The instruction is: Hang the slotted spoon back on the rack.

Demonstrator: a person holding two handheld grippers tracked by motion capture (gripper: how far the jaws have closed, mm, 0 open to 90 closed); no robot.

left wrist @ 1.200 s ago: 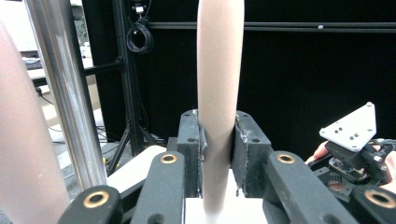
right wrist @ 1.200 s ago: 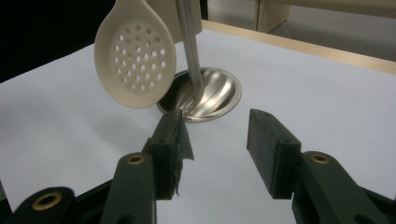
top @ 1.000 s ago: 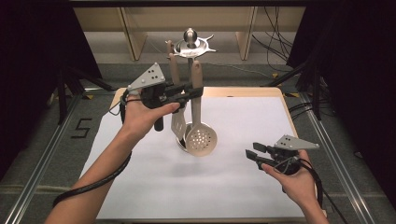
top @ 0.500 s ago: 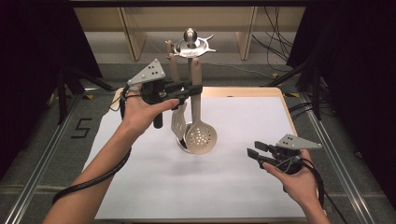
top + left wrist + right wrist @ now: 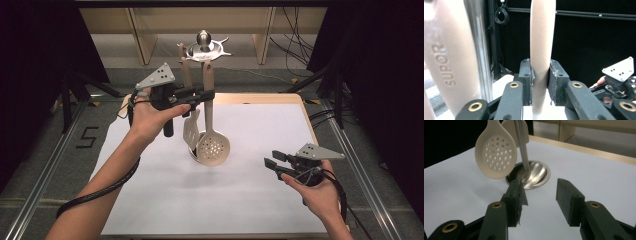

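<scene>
A metal utensil stand has a round base (image 5: 194, 153), a thin pole (image 5: 521, 142) and a hooked top (image 5: 204, 48). A beige perforated skimmer (image 5: 213, 148) hangs upright beside the pole, its head just above the base (image 5: 534, 173). My left gripper (image 5: 207, 94) is shut on the skimmer's handle (image 5: 541, 37) about midway up. A beige spatula (image 5: 191, 131) hangs next to it, its handle (image 5: 446, 57) marked SUPOR. My right gripper (image 5: 270, 159) is open, low over the white sheet, pointing at the base with nothing between its jaws (image 5: 539, 195).
The white sheet (image 5: 250, 200) covers a wooden-edged table (image 5: 260, 96). Wooden shelving (image 5: 265, 30) and cables lie beyond the far edge. Black drapes stand at both sides. The other hand's gripper (image 5: 621, 80) shows at the right of the left gripper view.
My left hand has risen slightly while still holding the skimmer's handle. My right gripper has drifted a little to the left, towards the stand.
</scene>
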